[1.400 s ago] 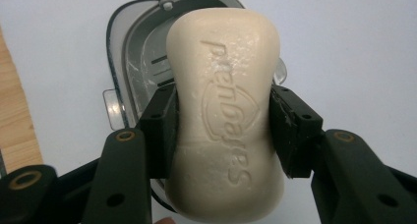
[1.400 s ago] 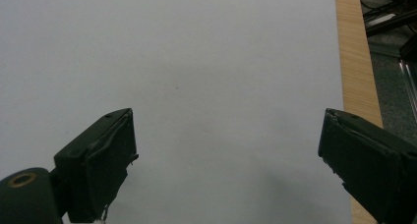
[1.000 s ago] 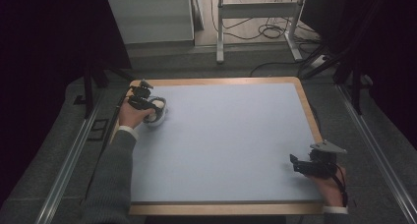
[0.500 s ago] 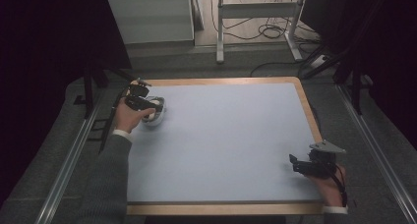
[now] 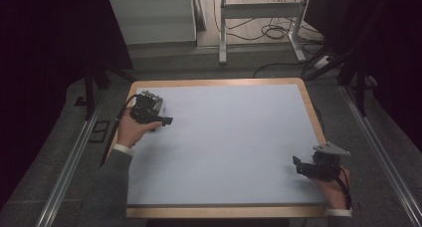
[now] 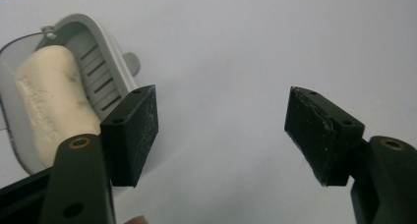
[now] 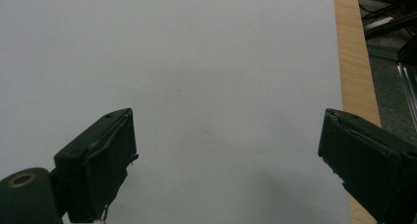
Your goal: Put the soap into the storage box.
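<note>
Left hand-held gripper (image 6: 221, 135) drawn back, jaws just opened — soap (image 6: 51, 103) lengthwise in dish (image 6: 105, 71).

Lying flat w/ pale blue-grey top: tabletop (image 5: 234, 147), taking up mid frame, wooden edging (image 5: 311, 107) running round it. Standing behind, beyond far edge: white cabinet (image 5: 152, 18) at left, grey metal frame legs (image 5: 224, 33) nr centre. Trailing across floor behind: black cables (image 5: 271, 33), tangled betw. the legs. Running along both sides of tabletop: metal rails (image 5: 69, 162) on grey carpeted floor (image 5: 378, 187). Hanging dark at left & right edges: black curtains (image 5: 45, 62). Showing again in right gripper view: wooden edging strip (image 7: 354, 62), cables (image 7: 388, 13) past it.
</note>
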Demonstrator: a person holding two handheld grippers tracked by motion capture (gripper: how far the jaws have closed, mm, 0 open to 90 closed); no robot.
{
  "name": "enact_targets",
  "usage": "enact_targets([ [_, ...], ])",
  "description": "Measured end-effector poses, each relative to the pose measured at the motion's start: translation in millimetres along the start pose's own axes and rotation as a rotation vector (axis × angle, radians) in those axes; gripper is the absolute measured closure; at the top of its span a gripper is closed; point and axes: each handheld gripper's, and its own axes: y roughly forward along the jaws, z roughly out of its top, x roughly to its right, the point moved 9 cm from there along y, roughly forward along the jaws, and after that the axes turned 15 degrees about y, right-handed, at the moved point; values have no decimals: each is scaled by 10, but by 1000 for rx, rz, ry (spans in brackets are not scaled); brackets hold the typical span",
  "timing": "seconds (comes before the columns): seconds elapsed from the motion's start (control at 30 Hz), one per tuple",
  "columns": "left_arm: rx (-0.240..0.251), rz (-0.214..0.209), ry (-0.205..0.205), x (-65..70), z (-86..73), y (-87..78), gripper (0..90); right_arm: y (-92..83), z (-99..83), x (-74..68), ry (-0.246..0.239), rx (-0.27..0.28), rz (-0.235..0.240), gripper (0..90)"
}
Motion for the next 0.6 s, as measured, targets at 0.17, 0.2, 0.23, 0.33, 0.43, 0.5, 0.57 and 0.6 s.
enact_targets([
  [0.17,35,-32,31,229,-94,-3,287,-8,6,-3,0,3,1,70],
  [0.2,41,-40,38,266,-119,2,285,-10,7,-3,-1,4,2,70],
  [0.23,48,-45,37,303,-143,11,284,-13,8,-3,-2,5,1,70],
  [0.33,60,-51,49,393,-234,36,278,-18,14,0,-3,9,-1,70],
  [0.43,61,-63,53,465,-346,76,275,-16,11,-5,-5,7,0,70],
  [0.5,57,-58,53,490,-418,93,268,-13,9,-7,-3,6,2,70],
  [0.57,56,-54,49,502,-451,98,266,-11,8,-6,-3,5,1,70],
  [0.6,60,-55,44,527,-510,95,263,-11,9,-7,-4,6,2,70],
])
